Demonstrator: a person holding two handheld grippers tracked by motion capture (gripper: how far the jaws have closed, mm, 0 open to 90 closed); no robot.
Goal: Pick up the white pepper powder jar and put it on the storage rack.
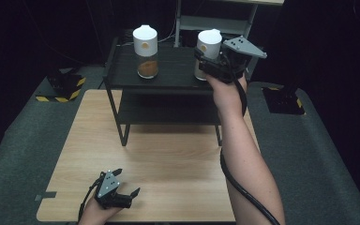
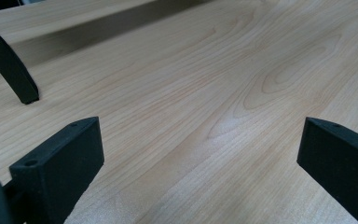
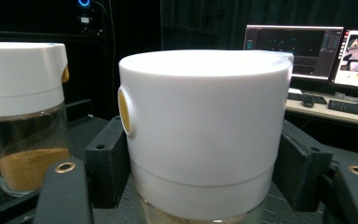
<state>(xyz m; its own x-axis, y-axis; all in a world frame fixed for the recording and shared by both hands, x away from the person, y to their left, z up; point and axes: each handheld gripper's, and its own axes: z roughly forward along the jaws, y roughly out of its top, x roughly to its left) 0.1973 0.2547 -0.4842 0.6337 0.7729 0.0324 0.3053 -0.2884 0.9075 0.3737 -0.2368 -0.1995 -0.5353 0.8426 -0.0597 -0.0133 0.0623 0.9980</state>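
Note:
Two glass jars with white lids stand on the top of a black two-tier rack (image 1: pixel 178 80). The left jar (image 1: pixel 146 47) (image 3: pixel 23 116) holds brown powder. My right gripper (image 1: pixel 205 63) (image 3: pixel 200 163) is raised to the right jar (image 1: pixel 209 43) (image 3: pixel 205 126), its jaws pressed on both sides of the white lid, which has a yellow spot on its side. My left gripper (image 1: pixel 127 181) (image 2: pixel 200 154) rests low near the front left of the wooden table (image 1: pixel 178 159), open, with bare wood (image 2: pixel 223 93) between its jaws.
The rack stands at the back of the table; one of its black legs (image 2: pixel 9 65) shows ahead of the left gripper. Grey carpet surrounds the table. Monitors (image 3: pixel 292 51) and a keyboard (image 3: pixel 354 108) sit on a desk behind the rack.

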